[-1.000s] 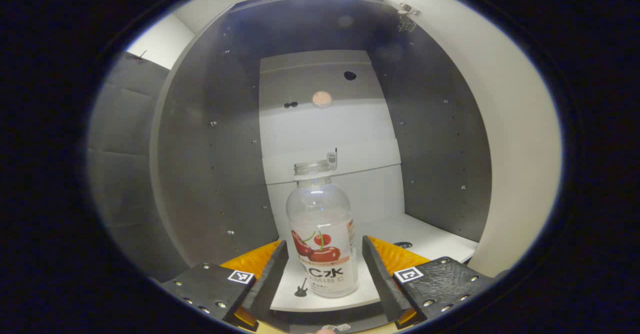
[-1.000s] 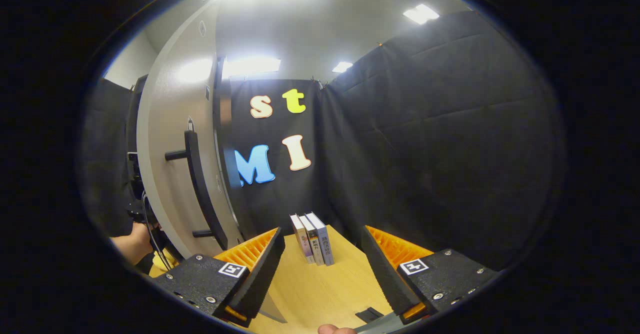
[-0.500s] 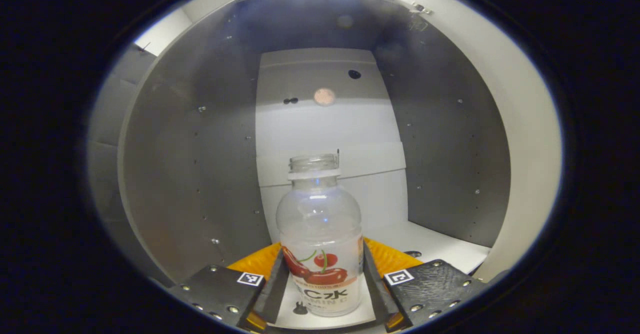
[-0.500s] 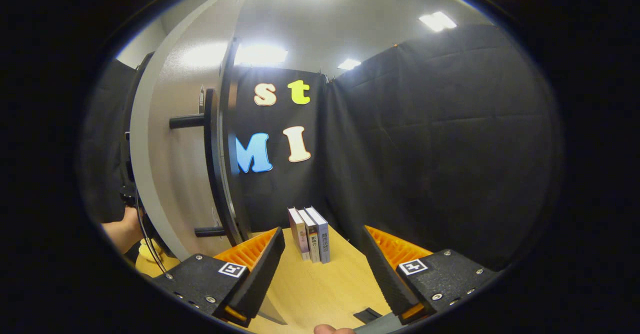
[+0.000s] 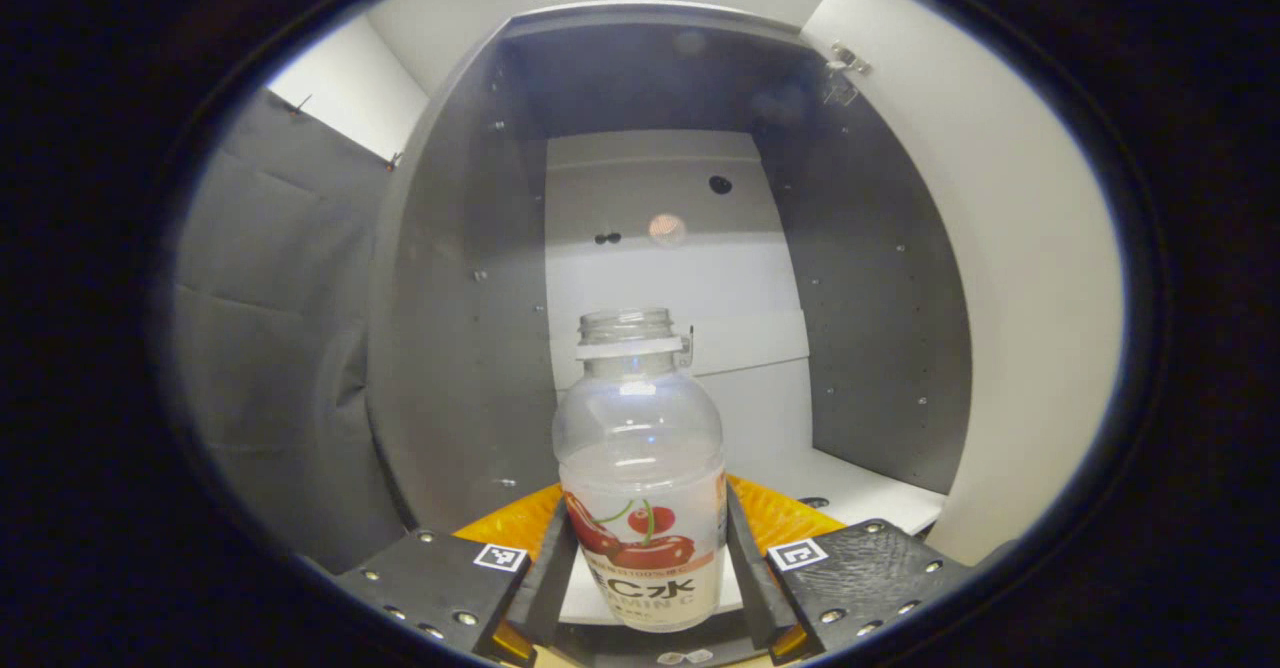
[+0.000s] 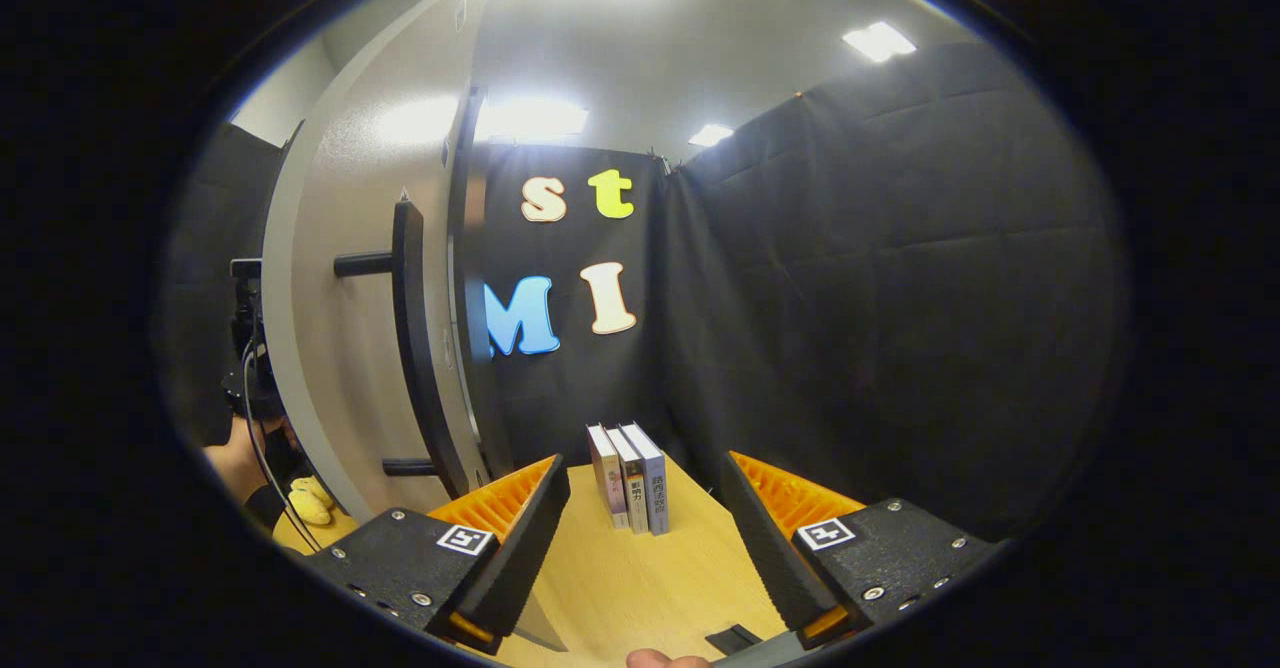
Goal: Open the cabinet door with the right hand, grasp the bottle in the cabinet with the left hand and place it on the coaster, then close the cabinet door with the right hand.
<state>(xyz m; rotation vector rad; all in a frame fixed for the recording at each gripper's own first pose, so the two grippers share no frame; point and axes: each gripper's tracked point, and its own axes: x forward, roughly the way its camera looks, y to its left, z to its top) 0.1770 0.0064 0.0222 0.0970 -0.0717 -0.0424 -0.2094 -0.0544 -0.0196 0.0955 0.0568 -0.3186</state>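
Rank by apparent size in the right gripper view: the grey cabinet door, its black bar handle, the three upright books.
1. Grey cabinet door, largest.
2. Black bar handle.
3. Three upright books, smallest, though they stand farther off.

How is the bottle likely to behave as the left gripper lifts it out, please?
The bottle looks clear, uncapped and seemingly empty, so it is probably light. Thin plastic may flex or dent under a hard squeeze. The jaws of the left gripper press its lower labelled part, well below the neck, so it might tilt if moved fast; the smooth label could slip.

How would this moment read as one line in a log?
left tongs: shut on clear uncapped plastic bottle | right tongs: open, idle | white cabinet door: open
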